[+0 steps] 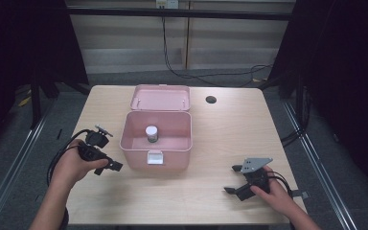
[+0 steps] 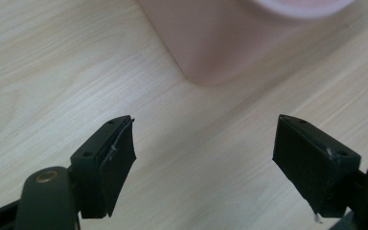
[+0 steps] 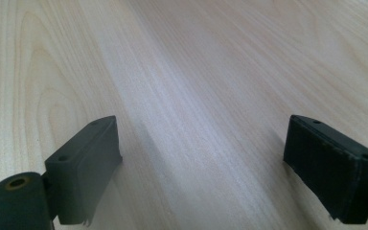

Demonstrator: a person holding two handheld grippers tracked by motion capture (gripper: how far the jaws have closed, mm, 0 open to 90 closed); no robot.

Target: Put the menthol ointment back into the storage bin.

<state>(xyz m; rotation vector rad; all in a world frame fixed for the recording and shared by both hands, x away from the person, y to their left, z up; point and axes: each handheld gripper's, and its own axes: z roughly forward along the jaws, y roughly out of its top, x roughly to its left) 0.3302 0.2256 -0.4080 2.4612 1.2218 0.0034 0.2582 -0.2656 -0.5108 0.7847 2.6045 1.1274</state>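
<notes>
Surface (image 1: 211, 201): pale wood-grain top, rectangular with rounded corners; a small round dark hole (image 1: 211, 99) sits near the far edge, right of centre.
Box (image 1: 133, 125): smooth pink plastic, rectangular with rounded corners, standing at the middle of the surface, slightly toward the left edge; a white latch on its near wall.
Lid (image 1: 160, 97): pink, hinged open and lying back toward the far edge.
Jar (image 1: 151, 133): small, round, with a white cap, upright on the box floor, apart from the walls.
Left tongs (image 1: 106, 166): black, held in the left hand (image 1: 74, 165) near the left edge, just beside the box's near-left corner, not touching it; in the left gripper view the two matte pads stand wide apart, holding nothing, with the box's rounded corner ahead.
Right tongs (image 1: 233, 179): black with a grey plate, held in the right hand (image 1: 273, 191) near the near-right corner; wide apart, holding nothing, low over bare wood.
Open room: bare wood along the near edge between the two tongs, and across the right half.
</notes>
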